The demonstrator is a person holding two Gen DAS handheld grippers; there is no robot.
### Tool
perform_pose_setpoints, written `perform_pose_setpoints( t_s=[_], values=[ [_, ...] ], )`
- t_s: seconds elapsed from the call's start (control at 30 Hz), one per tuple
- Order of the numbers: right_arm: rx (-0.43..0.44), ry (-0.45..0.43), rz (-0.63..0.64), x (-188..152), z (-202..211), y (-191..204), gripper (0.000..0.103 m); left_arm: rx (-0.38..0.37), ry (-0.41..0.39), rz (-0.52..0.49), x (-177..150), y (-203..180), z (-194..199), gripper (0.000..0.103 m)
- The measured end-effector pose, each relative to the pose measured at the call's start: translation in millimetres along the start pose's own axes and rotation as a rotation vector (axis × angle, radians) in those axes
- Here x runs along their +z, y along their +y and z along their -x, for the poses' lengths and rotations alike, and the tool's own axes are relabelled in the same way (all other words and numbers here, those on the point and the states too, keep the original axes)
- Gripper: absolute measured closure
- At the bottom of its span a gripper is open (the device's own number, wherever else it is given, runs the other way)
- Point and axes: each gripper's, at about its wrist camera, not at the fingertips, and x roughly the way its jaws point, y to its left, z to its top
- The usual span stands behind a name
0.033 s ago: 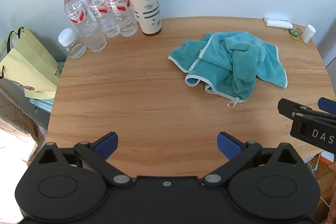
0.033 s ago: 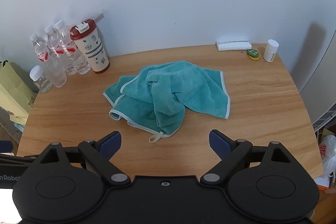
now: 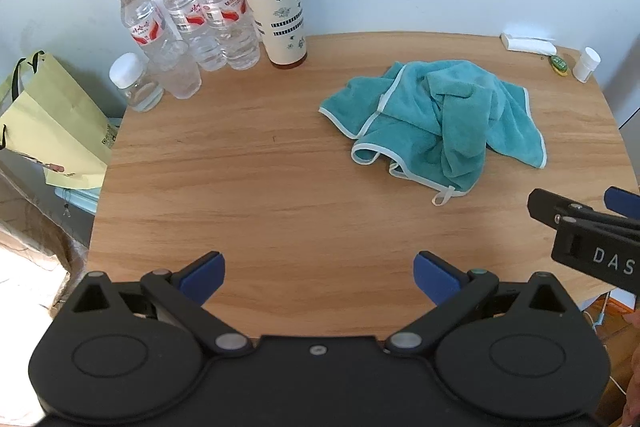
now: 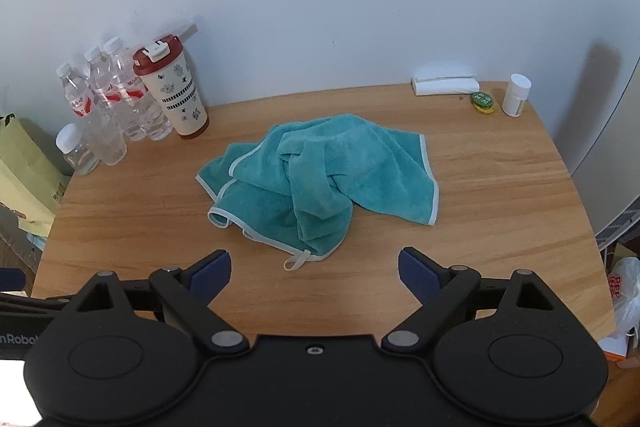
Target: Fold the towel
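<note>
A teal towel [image 3: 440, 119] with a pale trim lies crumpled on the right half of the round wooden table [image 3: 240, 187]. Its hanging loop [image 3: 442, 195] points toward the near edge. My left gripper [image 3: 318, 269] is open above the near table edge, well to the left of the towel and holding nothing. In the right wrist view the towel [image 4: 320, 175] sits straight ahead, its loop [image 4: 295, 261] just beyond my open, empty right gripper [image 4: 314, 265]. The right gripper's side [image 3: 580, 223] also shows at the left view's right edge.
Several water bottles [image 3: 192, 35] and a red-lidded tumbler [image 3: 280, 15] stand at the far left against the wall. A white packet [image 4: 444, 85], a small green object [image 4: 482, 101] and a white pill bottle [image 4: 516, 95] sit at the far right. A yellow bag [image 3: 48, 123] hangs left of the table.
</note>
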Motion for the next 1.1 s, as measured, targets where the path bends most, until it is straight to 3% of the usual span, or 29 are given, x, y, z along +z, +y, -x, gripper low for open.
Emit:
perform_pose_setpoints(
  t_s=[0.27, 1.1],
  values=[
    [-0.013, 0.014, -0.008, 5, -3, 7, 0.009, -0.026, 0.014, 0.01, 2, -1, 0, 0.0],
    [-0.004, 0.014, -0.011, 22, -15, 10, 0.009, -0.002, 0.04, 0.016, 21, 18, -11, 0.0]
  ],
)
